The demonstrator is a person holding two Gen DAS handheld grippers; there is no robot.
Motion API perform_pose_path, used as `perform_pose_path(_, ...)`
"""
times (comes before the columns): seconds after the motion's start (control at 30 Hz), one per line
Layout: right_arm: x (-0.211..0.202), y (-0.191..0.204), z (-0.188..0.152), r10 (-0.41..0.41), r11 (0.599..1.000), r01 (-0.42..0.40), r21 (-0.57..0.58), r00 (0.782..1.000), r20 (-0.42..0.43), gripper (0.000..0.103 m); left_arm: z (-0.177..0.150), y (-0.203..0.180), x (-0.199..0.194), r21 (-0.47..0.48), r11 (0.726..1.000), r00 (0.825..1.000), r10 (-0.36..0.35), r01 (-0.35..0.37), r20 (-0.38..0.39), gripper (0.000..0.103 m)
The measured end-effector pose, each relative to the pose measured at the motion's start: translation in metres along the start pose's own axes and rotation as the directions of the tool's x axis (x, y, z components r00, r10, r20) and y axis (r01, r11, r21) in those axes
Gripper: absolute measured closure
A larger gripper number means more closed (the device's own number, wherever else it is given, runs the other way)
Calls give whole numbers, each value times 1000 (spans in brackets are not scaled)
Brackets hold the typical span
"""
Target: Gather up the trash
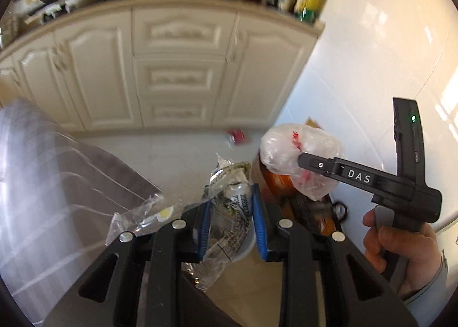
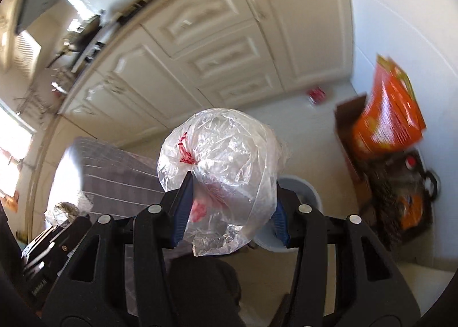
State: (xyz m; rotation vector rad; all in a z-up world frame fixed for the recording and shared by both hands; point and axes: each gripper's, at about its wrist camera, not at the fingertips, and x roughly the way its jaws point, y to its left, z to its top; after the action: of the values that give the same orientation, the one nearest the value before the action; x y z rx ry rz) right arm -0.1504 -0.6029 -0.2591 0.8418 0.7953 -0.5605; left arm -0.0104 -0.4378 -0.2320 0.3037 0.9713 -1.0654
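My left gripper (image 1: 231, 201) is shut on a crumpled silver-and-green printed wrapper (image 1: 233, 212), with a clear plastic scrap (image 1: 143, 215) hanging to its left. My right gripper (image 2: 232, 183) is shut on a balled-up clear plastic bag with red print (image 2: 220, 161). In the left wrist view that bag (image 1: 297, 152) and the right gripper (image 1: 303, 159) are up and to the right, held by a hand. A grey-white round bin (image 2: 300, 192) sits just below and behind the bag; its rim also shows under the wrapper in the left wrist view (image 1: 246, 246).
A grey checked cloth-covered surface (image 1: 43, 183) is at the left. Cream kitchen cabinets (image 1: 177, 69) stand behind. A red scrap (image 1: 237, 135) lies on the floor by the cabinets. A cardboard box (image 2: 347, 126) with an orange package (image 2: 389, 115) stands by the white wall at the right.
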Motion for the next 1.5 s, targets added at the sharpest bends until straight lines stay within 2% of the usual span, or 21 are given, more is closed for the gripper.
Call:
perform_pose_path(0.1, 22, -17, -9, -18, 999, 20, 33, 999, -49, 55, -7, -4, 42, -8, 1000, 996, -1, 1, -89, 77)
perform_pose_path(0.3, 74, -45, -19, -31, 993, 50, 110, 986, -167, 54, -21, -1, 115, -13, 1000, 966, 10, -13, -257, 76)
perform_pose_path(0.47, 98, -52, -22, -20, 988, 52, 143, 976, -219, 53, -19, 7, 149, -23, 1000, 946, 8, -16, -323, 74)
perform_pose_path(0.57, 108, -56, -21, -6, 986, 46, 163, 971, -238, 46, -18, 8, 158, -29, 1000, 940, -4, -6, -342, 62)
perform_pose_path(0.63, 117, -62, -21, -8, 981, 58, 183, 965, -261, 27, -17, 13, 165, -50, 999, 933, -8, -11, -359, 34)
perform_pose_path(0.67, 121, -65, -22, -4, 979, 59, 198, 962, -272, 19, -16, 15, 166, -62, 998, 933, -2, -21, -359, 28)
perform_pose_path(0.7, 123, -68, -21, -7, 975, 68, 212, 961, -275, 15, -17, 19, 166, -78, 996, 934, 9, -39, -358, 21)
perform_pose_path(0.77, 126, -75, -22, -23, 970, 89, 228, 961, -277, 6, -17, 24, 166, -89, 994, 934, 27, -62, -357, 20)
perform_pose_path(0.93, 118, -80, -25, -66, 964, 130, 232, 962, -263, 6, -15, 27, 159, -78, 992, 938, 68, -100, -339, 16)
perform_pose_path(1.2, 99, -70, -22, -75, 970, 124, 210, 971, -228, 6, -8, 18, 129, -72, 993, 958, 67, -90, -278, 15)
perform_pose_path(1.33, 82, -55, -16, -69, 976, 106, 190, 979, -191, 6, -2, 14, 102, -67, 994, 970, 65, -82, -234, 15)
perform_pose_path(1.5, 47, -16, 0, -45, 990, 59, 130, 993, -107, 6, 12, 9, 46, -53, 996, 991, 58, -65, -118, 15)
